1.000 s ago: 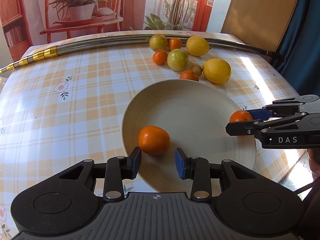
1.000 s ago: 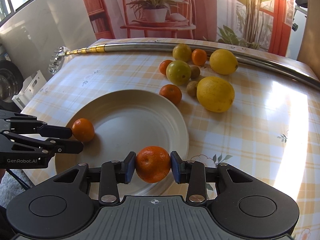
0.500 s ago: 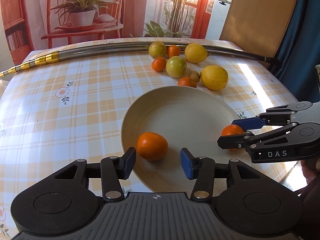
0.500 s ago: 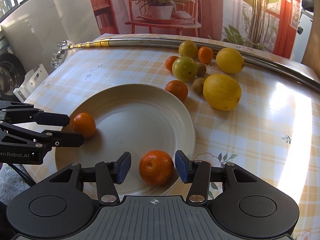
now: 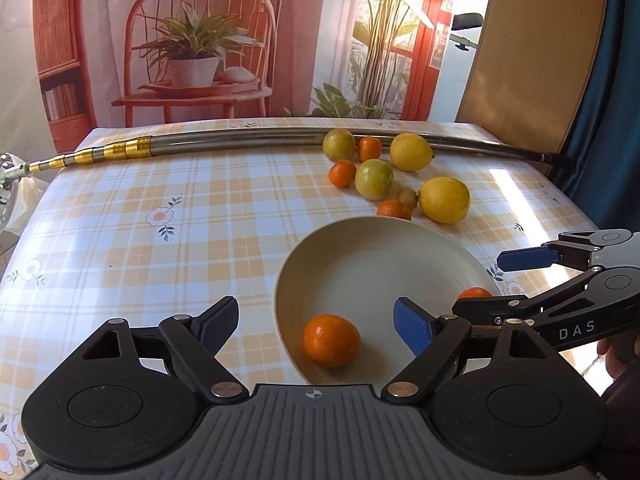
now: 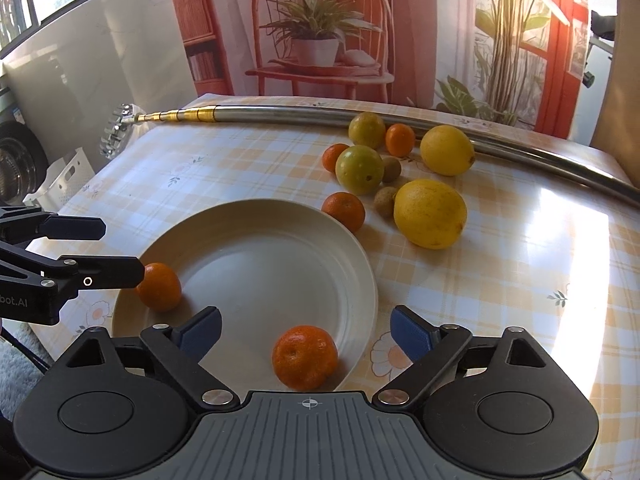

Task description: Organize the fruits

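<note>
- The table wears a shiny cloth with yellow and white squares and little flowers.
- A long silver pole with a gold end lies across the far side of the table.
- The round cream plate sits in the middle of the table, near both grippers.
- The left gripper has its jaws wide apart and grips nothing. It hangs over the plate's 7 o'clock edge.
- The right gripper is spread wide too, with nothing in it, at the plate's 5 o'clock edge.
- Two big yellow lemons lie past the plate at 1 o'clock, with two green-yellow round fruits, three small oranges and two tiny brown fruits close by.
- One bumpy orange mandarin rests on the plate between the right gripper's fingers, not touched.
- A second orange mandarin sits on the plate at 8 o'clock, by the left gripper's tip.
</note>
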The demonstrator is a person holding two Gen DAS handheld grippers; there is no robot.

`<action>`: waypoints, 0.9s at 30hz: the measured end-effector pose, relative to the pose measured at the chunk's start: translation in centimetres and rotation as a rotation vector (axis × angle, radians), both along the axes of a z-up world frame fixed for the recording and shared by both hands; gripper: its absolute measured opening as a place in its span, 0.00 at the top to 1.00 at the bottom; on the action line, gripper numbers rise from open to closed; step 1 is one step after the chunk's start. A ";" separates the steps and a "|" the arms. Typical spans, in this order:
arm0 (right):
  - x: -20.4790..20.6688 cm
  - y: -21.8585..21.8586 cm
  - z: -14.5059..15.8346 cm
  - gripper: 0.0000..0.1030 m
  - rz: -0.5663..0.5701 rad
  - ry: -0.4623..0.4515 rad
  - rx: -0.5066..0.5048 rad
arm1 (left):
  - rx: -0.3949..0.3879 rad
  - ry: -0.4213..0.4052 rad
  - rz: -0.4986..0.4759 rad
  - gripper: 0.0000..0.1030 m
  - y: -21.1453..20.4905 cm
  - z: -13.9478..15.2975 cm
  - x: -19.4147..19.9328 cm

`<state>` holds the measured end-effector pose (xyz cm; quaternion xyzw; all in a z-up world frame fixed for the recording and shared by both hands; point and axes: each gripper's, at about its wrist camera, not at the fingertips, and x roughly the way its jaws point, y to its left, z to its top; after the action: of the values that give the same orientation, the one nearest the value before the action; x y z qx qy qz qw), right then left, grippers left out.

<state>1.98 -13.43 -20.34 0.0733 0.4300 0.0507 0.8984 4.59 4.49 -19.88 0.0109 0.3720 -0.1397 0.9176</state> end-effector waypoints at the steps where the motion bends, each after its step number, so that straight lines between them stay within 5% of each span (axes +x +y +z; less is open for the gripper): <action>1: 0.0 -0.1 0.0 0.06 -0.004 -0.003 0.003 | 0.001 -0.001 0.002 0.14 0.0 0.0 0.0; 14: 0.0 -1.5 0.3 0.00 -0.076 -0.019 0.044 | 0.071 -0.040 0.039 0.13 0.1 0.6 -0.6; 27: 0.3 -3.3 0.1 0.00 -0.161 -0.018 0.073 | 0.239 -0.087 0.093 0.07 -0.7 1.8 0.2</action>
<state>2.24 -16.71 -20.23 0.1398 0.4124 -0.0056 0.9002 4.76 3.78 -18.10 0.1091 0.3458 -0.0509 0.9306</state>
